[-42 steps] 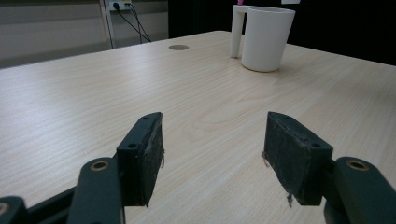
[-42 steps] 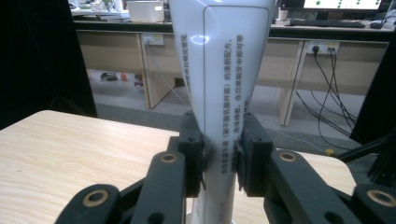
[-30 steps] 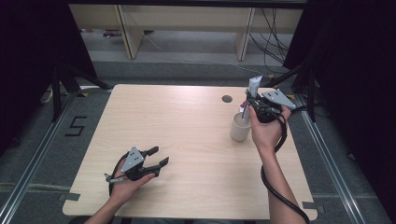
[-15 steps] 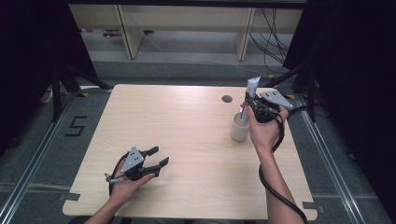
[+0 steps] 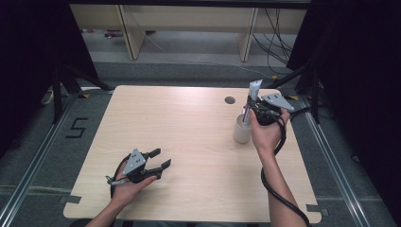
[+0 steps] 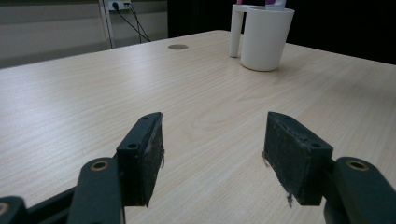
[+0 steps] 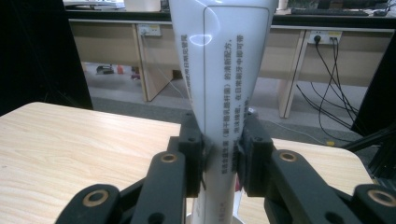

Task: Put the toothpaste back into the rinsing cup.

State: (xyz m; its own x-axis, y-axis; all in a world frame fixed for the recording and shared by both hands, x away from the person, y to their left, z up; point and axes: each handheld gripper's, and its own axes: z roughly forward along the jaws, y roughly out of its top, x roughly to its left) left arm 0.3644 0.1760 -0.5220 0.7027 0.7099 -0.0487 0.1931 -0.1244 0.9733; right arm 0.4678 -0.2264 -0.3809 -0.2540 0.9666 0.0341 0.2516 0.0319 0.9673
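The bench (image 5: 189, 142), a pale wooden top, lies mostly bare, with wide open room across its middle and along its far and left edges; a small round hole (image 5: 230, 100) sits near the far edge, right of centre; the near edge is cut off at the bottom of the high view, where both forearms come in. Near the right edge stands a white cup (image 5: 241, 131), its base half hidden behind the right hand (image 5: 265, 135) and its rim cut off at the top of the left gripper view; what else stands inside it is hard to make out. Above the cup the right gripper (image 7: 219, 158) is clamped on a white tube (image 7: 224, 70), upright, its lower end reaching down into the cup; its printed text is too small to read and its top runs out of the right gripper view. Towards the near left corner the left gripper (image 6: 212, 154) rests low over the wood, jaws spread apart with nothing between them, well away from cup and tube.
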